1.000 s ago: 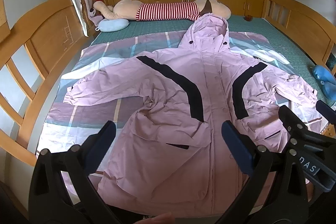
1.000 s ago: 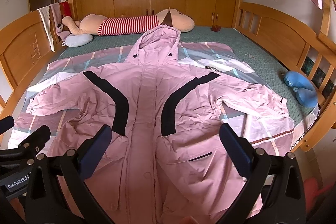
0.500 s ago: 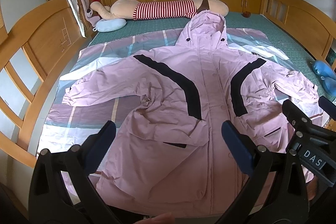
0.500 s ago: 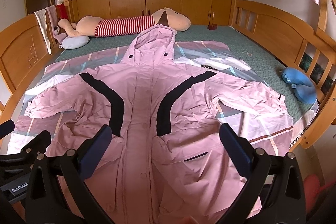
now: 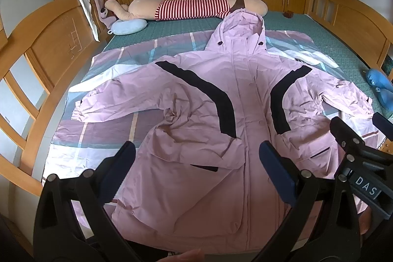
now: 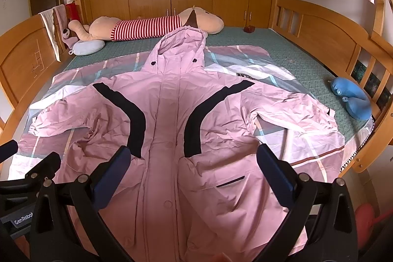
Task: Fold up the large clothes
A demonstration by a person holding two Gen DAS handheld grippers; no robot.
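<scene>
A large pink hooded jacket (image 5: 196, 129) with black curved stripes lies front-up and spread flat on the bed, sleeves out to both sides, hood toward the far end. It also fills the right wrist view (image 6: 169, 129). My left gripper (image 5: 196, 171) is open and empty, held above the jacket's lower left part. My right gripper (image 6: 194, 173) is open and empty above the jacket's lower middle. The right gripper shows at the right edge of the left wrist view (image 5: 356, 146); the left gripper shows at the left edge of the right wrist view (image 6: 29, 171).
The jacket lies on a striped plaid sheet (image 5: 103, 136) over a green mattress (image 6: 294, 58). A long plush toy in a striped shirt (image 5: 191, 6) lies at the far end, with a pale blue neck pillow (image 5: 127, 26). A blue plush (image 6: 351, 100) lies at right. Wooden bed rails (image 5: 49, 46) border both sides.
Both grippers have risen and tilted slightly, so the jacket sits a little lower in both views. The jacket has not moved. Both grippers stay open.
</scene>
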